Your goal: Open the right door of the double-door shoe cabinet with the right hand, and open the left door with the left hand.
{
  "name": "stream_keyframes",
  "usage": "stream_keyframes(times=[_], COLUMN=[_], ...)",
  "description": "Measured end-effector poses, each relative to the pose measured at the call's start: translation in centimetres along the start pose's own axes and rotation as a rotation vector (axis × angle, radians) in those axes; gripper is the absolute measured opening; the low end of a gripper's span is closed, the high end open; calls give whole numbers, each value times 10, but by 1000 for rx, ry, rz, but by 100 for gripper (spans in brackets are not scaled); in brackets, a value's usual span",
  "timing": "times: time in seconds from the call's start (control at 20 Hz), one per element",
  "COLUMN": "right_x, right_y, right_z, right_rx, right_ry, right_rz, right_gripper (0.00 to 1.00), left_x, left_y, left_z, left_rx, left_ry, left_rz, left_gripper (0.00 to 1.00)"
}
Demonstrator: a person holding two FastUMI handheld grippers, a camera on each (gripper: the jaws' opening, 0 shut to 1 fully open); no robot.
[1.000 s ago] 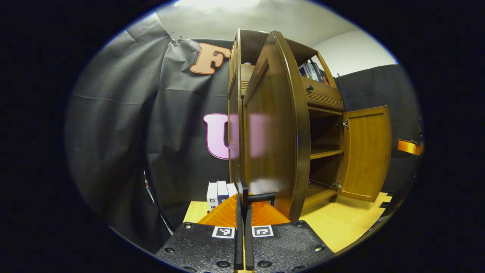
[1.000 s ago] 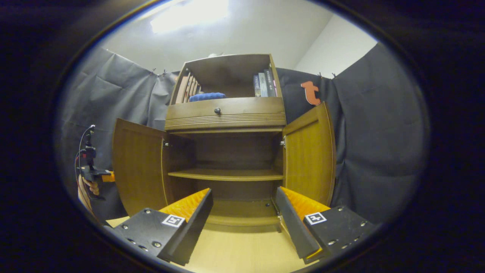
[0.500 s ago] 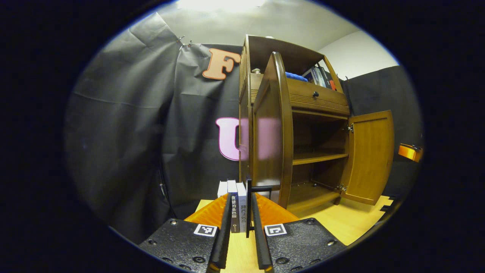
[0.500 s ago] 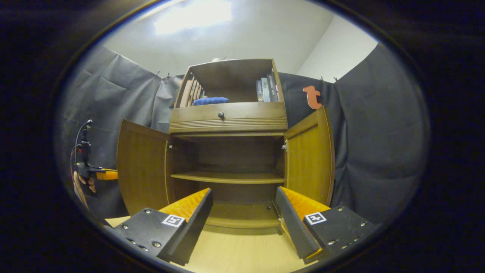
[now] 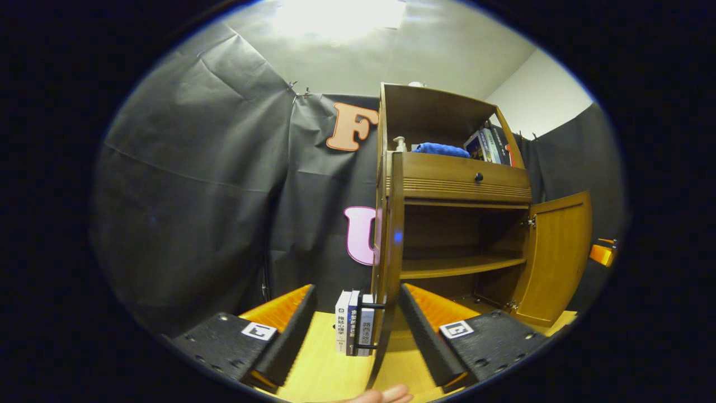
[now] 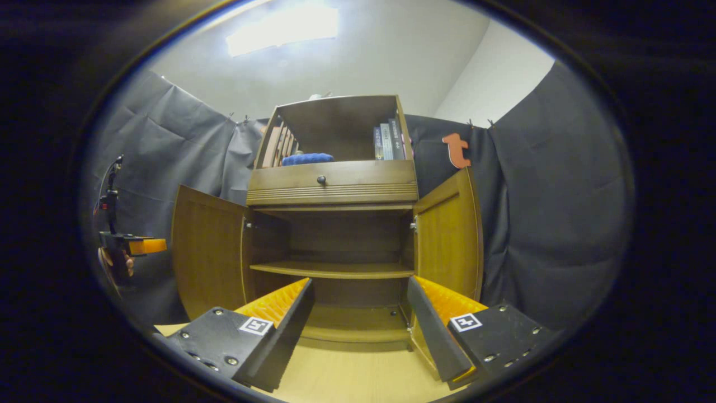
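Released since a second ago, the left gripper (image 5: pixel 352 327) now gapes around the edge-on left door (image 5: pixel 390 246). Both doors stand swung outward, tall axis upright; right door (image 6: pixel 447 238) far right. Right gripper (image 6: pixel 358 324) spread, holding nothing, above the worktop (image 6: pixel 358 380).

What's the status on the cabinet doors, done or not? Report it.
Both look done. In the right gripper view the left door and right door stand swung wide, with the shelf exposed. The left gripper and the right gripper are both open, gripping nothing. Nothing looks left except perhaps backing away.
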State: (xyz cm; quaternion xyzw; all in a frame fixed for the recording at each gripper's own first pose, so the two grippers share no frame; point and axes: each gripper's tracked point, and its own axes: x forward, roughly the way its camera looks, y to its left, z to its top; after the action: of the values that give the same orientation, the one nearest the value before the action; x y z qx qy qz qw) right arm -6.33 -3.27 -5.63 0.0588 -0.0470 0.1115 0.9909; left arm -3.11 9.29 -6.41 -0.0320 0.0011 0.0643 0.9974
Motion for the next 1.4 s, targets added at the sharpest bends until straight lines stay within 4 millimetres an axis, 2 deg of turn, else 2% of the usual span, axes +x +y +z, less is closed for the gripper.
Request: stream_keyframes(times=[0.1, 0.35, 0.4, 0.5, 0.55, 0.65, 0.7, 0.8, 1.0, 1.05, 1.1, 1.2, 1.25, 1.3, 1.35, 1.4], right_x=[2, 8, 10, 12, 14, 23, 25, 29, 44, 49, 55, 70, 76, 81, 89, 94], right_y=[-2, -12, -15, -20, -23, -25, -27, -36, -28, -27, -25, -28, -35, -35, -25, -14], right_z=[1, 7, 8, 13, 15, 19, 21, 23, 10, 7, 3, -2, -8, -15, -21, -26], right_rx=[10, 19, 25, 39, 39, 25, 22, 31, 24, 18, 9, -24, -57, -81, -87, -79], right_ry=[1, 0, -3, -13, -19, -30, -36, -58, -38, -28, -19, -10, 4, 20, 27, 32], right_rz=[-1, -18, -24, -37, -45, -55, -65, -106, -104, -104, -103, -151, -202, -231, -207, -177], right_gripper=[100, 99, 99, 99, 99, 99, 100, 99, 99, 95, 99, 99, 99, 95, 100, 100], left_x=[-10, -5, -2, 7, 9, 13, 14, 24, 46, 52, 58, 73, 79, 86, 92, 100], left_y=[-20, -80, -90, -113, -127, -152, -164, -176, -196, -200, -203, -204, -207, -212, -219, -223], left_z=[5, 24, 24, 21, 17, 8, 3, -5, -21, -25, -28, -32, -43, -54, -63, -74], left_rx=[-22, -35, -31, -29, -32, -55, -62, -62, -58, -53, -47, -22, -13, -6, 3, 16], left_ry=[5, -42, -48, -52, -50, -28, -19, -4, 2, 7, -2, -25, -9, 10, 24, 37], left_rz=[-13, -73, -79, -107, -132, -190, -216, -238, -259, -260, -259, -244, -243, -256, -271, -283], left_gripper=[93, 92, 95, 92, 95, 93, 95, 93, 95, 95, 95, 92, 95, 92, 95, 93])
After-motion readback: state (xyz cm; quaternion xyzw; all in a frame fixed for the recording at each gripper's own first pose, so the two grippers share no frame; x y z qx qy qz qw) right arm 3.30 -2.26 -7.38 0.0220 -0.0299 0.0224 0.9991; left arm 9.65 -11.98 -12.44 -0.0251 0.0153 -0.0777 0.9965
